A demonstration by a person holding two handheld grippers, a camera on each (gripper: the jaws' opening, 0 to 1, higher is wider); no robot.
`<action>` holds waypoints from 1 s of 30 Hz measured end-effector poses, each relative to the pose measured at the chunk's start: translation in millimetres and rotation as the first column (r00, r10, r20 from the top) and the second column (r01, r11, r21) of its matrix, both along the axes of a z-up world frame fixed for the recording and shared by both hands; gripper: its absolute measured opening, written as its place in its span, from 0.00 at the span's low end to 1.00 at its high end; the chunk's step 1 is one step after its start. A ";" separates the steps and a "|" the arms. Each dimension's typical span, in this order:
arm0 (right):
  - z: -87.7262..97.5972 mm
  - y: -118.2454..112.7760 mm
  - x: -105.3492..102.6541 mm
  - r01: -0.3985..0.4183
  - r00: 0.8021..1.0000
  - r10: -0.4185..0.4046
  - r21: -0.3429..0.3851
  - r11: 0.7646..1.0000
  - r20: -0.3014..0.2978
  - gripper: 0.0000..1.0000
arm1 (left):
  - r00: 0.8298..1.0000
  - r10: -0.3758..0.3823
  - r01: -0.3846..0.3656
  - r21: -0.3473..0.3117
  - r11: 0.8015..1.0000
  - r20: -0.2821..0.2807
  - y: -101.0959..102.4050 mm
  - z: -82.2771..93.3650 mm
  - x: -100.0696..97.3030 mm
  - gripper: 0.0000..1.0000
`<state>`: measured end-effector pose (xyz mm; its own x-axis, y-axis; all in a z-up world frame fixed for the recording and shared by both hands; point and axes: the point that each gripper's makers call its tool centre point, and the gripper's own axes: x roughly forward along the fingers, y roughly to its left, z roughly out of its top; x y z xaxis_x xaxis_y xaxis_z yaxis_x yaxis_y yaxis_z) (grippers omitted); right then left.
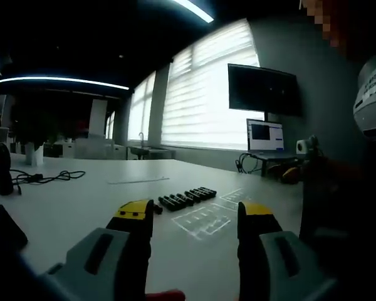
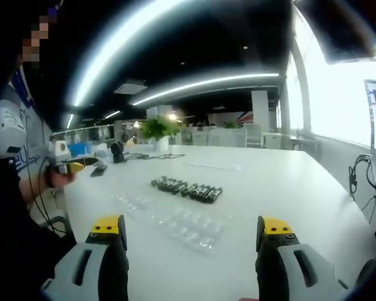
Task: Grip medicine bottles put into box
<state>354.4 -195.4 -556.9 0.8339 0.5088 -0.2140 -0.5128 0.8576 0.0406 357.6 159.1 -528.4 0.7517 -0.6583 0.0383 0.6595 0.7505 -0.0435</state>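
On the wide white bench point(image 2: 288, 188) in front of you, the medicine bottles point(image 2: 187, 188) lie in a short row, side by side and touching, dark and small. Just beside them, nearer to you, sits the clear plastic box point(image 2: 182, 224), a shallow tray of small compartments that is hard to read against the white top; I take it to be empty, though the glare leaves that unsure. In the left gripper view the same row of bottles point(image 1: 187, 199) runs off toward the windows, with the clear box point(image 1: 203, 219) beside it.

Your left tongs point(image 1: 194, 229) hang above the bench with the yellow-tipped jaws spread apart and nothing between them. Your right tongs point(image 2: 191, 235) are likewise released, jaws wide, hovering short of the box and touching nothing.

Around you the room is a dim open office. Long ceiling light strips point(image 2: 200, 83) glow overhead, and tall windows with white blinds point(image 1: 207, 94) fill one wall. A dark wall screen point(image 1: 263, 89) hangs above a lit laptop point(image 1: 265, 135) at the far edge of the bench. A black cable point(image 1: 47, 177) lies coiled on the bench, well apart from the bottles. A potted plant point(image 2: 158, 130) stands at the far end, and a person's hand point(image 2: 62, 177) shows at the bench's side.
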 end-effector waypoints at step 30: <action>0.8 -2.8 -3.4 0.010 1.000 -0.010 0.002 1.000 -0.006 0.80 | 1.000 -0.019 0.019 -0.005 1.000 0.005 -5.2 0.3 -2.9 0.47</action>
